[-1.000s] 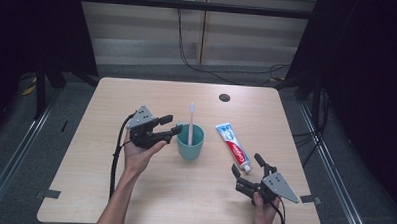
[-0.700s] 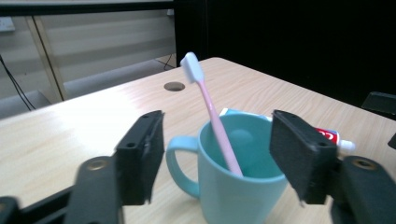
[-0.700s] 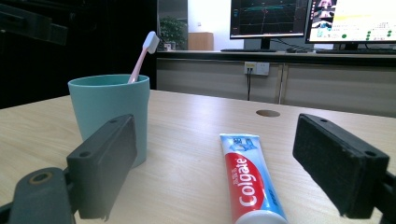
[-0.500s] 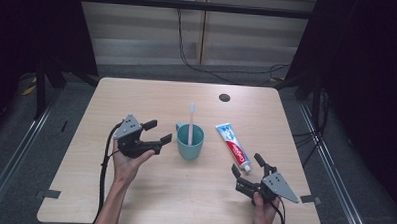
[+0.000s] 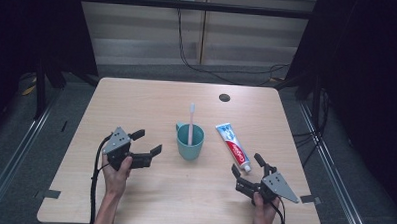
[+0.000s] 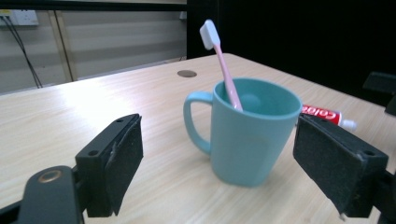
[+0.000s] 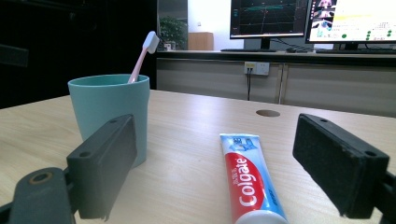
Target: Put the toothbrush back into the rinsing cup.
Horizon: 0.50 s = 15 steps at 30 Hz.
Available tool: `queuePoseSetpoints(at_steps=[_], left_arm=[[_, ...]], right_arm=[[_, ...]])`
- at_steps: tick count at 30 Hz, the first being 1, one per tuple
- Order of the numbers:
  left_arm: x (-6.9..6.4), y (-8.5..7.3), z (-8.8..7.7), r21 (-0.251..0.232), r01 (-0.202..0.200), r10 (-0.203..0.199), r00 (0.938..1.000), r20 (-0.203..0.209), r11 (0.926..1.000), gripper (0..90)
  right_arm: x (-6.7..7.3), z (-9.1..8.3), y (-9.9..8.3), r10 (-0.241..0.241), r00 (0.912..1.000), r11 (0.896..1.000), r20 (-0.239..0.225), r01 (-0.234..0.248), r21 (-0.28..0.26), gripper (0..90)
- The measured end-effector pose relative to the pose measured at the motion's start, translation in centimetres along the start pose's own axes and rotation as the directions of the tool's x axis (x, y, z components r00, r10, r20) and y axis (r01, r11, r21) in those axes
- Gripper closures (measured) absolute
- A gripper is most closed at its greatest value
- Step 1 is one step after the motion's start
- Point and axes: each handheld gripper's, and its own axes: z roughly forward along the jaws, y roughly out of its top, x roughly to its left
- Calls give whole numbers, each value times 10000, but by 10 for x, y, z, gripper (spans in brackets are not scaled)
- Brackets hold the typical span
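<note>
Mug (image 5: 190, 141) stands mid-worktop (image 5: 152, 103), a toothbrush (image 5: 190, 122) upright in it, a toothpaste tube (image 5: 233, 145) flat just to its right. Left claw (image 5: 146, 145) released, empty, near the mug's left; right claw (image 5: 249, 172) released, empty, just short of the tube's cap.

Judged: mug rigid, smooth plastic, light, liable to tip; take it across the body or by the handle. Tube soft, yields; grip mid-body. Brush thin, light; take the shaft.

Worktop pale wood-grain, level, one round cable hole (image 5: 224, 98). Dark surrounds; monitors (image 7: 299, 18) beyond.
</note>
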Motion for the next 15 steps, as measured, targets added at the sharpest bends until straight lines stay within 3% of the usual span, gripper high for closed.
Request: queuePoseSetpoints(at_steps=[2,7,9,12,15], left_arm=[[1,-7,-2,154,-71,73,9998,-176,9999,158],[6,-24,-8,62,460,-457,9979,-460,9989,155],[5,-28,-11,142,364,-353,9967,-733,9992,156],[2,-32,-15,467,173,-139,9973,-720,9988,156],[-1,-39,-21,108,-34,45,9943,-1061,9999,156]], right_arm=[[0,0,0,9,10000,10000,-12,-9,-2,131],[0,0,0,21,10000,10000,-15,-21,4,128],[0,0,0,20,10000,10000,-6,-20,1,126],[1,0,0,16,10000,10000,59,-16,9,123],[1,1,0,8,9999,10000,154,-9,72,124]])
